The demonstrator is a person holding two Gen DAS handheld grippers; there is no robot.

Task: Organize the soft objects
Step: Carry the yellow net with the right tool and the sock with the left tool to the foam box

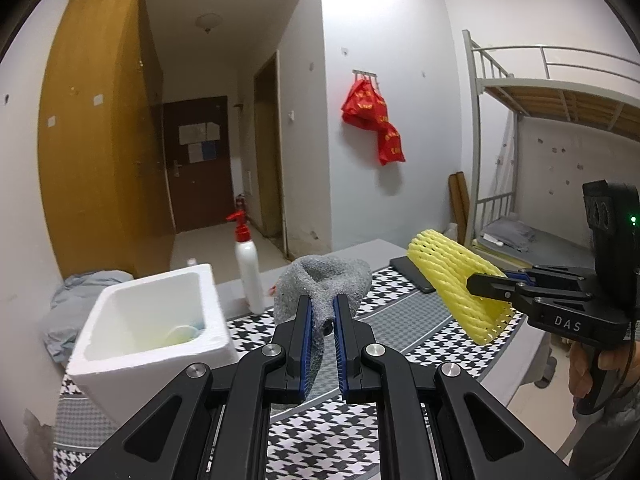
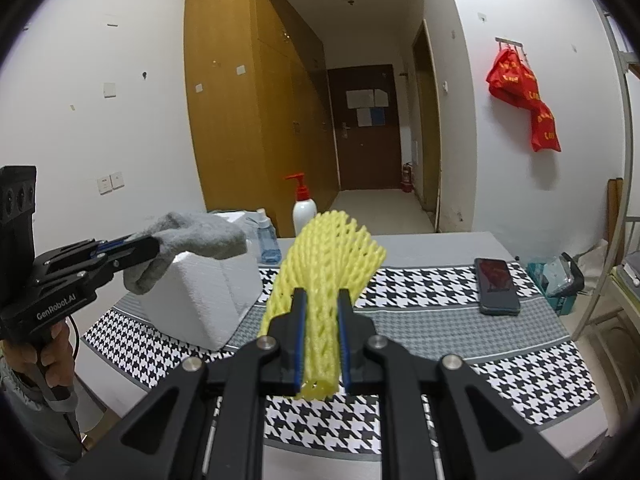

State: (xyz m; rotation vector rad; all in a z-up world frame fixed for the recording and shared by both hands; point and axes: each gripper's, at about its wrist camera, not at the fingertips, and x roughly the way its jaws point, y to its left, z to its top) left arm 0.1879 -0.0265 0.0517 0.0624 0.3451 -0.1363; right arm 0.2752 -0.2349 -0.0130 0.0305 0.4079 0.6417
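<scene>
My left gripper [image 1: 322, 312] is shut on a grey sock [image 1: 324, 284] and holds it in the air above the table, to the right of a white foam box [image 1: 152, 344]. It also shows in the right wrist view [image 2: 156, 248], with the grey sock [image 2: 200, 240] over the foam box [image 2: 200, 296]. My right gripper [image 2: 322, 308] is shut on a yellow foam net sleeve [image 2: 328, 264], held above the houndstooth tablecloth [image 2: 440, 292]. In the left wrist view the right gripper [image 1: 480, 284] holds the sleeve [image 1: 452, 276] at the right.
A white pump bottle with a red top [image 1: 248, 264] stands behind the box. A small blue bottle [image 2: 266, 240] stands beside it. A black phone [image 2: 496, 286] lies on the cloth at the right. A bunk bed [image 1: 540, 140] stands to the right of the table.
</scene>
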